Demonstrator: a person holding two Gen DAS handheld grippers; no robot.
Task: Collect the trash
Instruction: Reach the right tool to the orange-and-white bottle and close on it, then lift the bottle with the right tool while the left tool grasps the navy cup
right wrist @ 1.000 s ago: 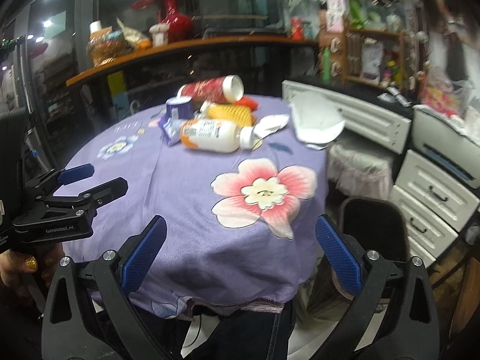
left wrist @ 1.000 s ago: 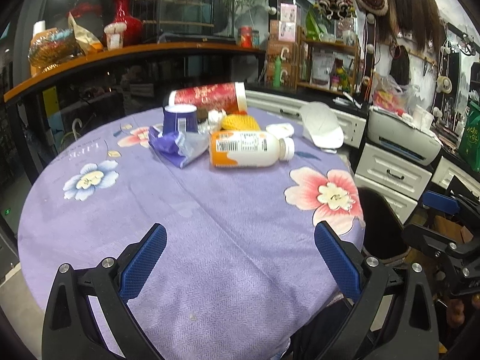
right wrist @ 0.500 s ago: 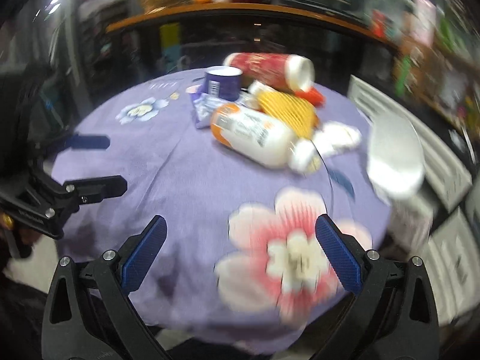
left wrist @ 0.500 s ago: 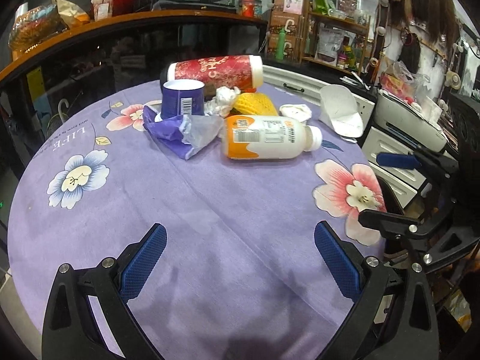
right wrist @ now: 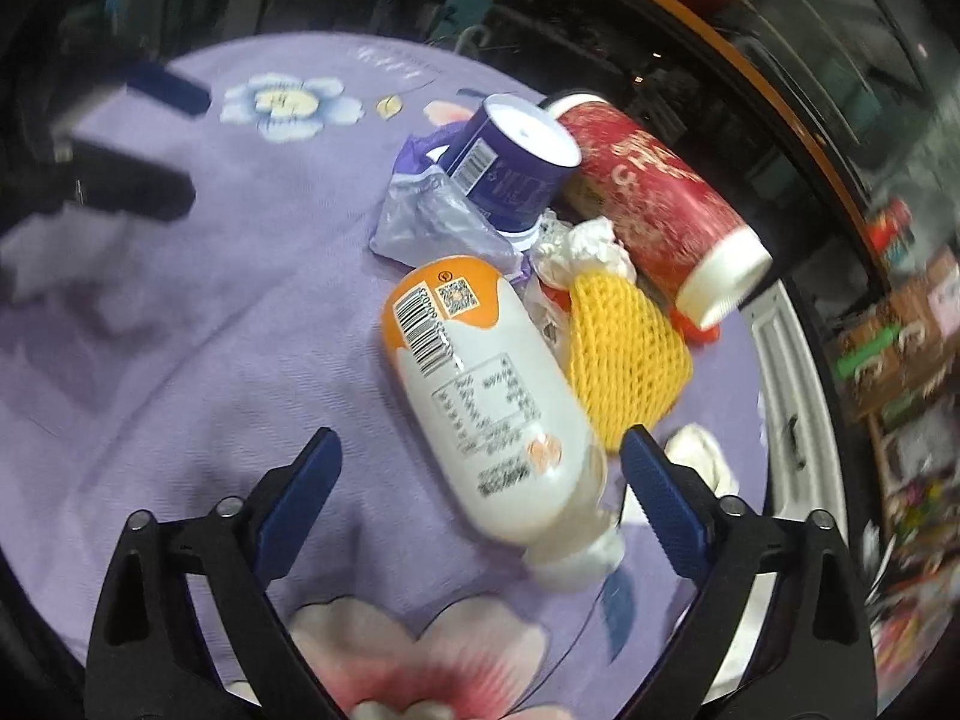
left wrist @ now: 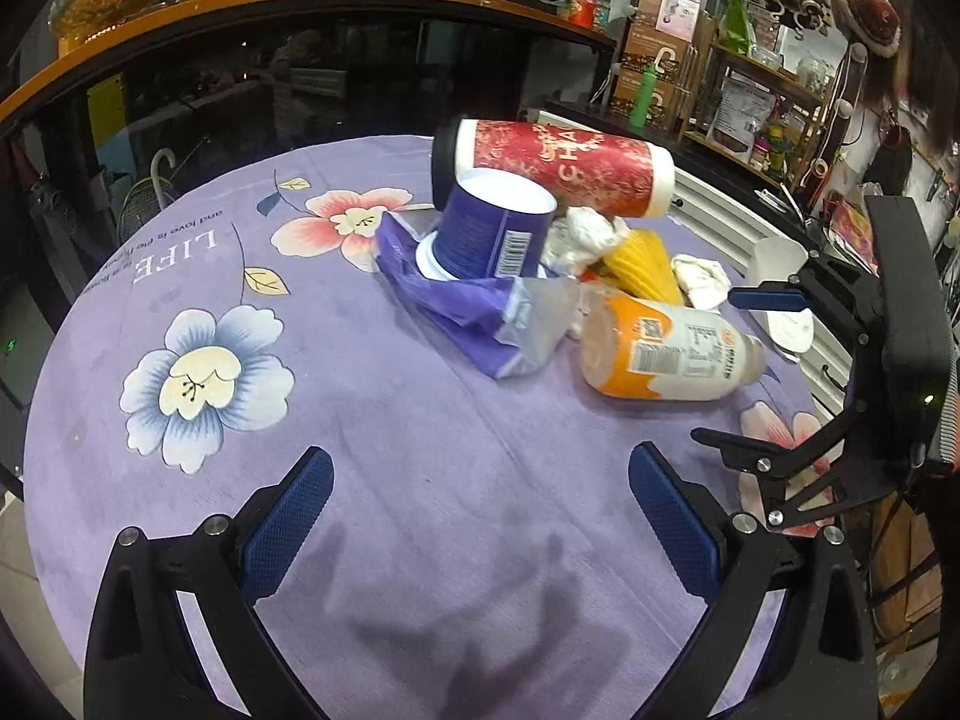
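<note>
A trash pile lies on the purple flowered tablecloth (left wrist: 372,420): a white-and-orange bottle (left wrist: 666,354) on its side, a purple wrapper (left wrist: 474,312), an upturned purple cup (left wrist: 492,228), a red canister (left wrist: 558,165), yellow foam net (left wrist: 642,264) and crumpled tissue (left wrist: 579,234). My left gripper (left wrist: 480,516) is open and empty above bare cloth in front of the pile. My right gripper (right wrist: 480,492) is open, with the bottle (right wrist: 486,396) lying between its fingertips. The net (right wrist: 624,354), cup (right wrist: 516,168), canister (right wrist: 648,198) and wrapper (right wrist: 432,222) lie beyond.
The right gripper's body (left wrist: 870,372) shows at the right edge of the left wrist view. White drawers (right wrist: 792,396) and cluttered shelves (left wrist: 744,96) stand past the table's far right edge. A wooden counter (left wrist: 240,6) runs behind the table.
Both grippers have moved forward toward the pile. The right gripper has come down over the bottle, which now lies between its open fingers.
</note>
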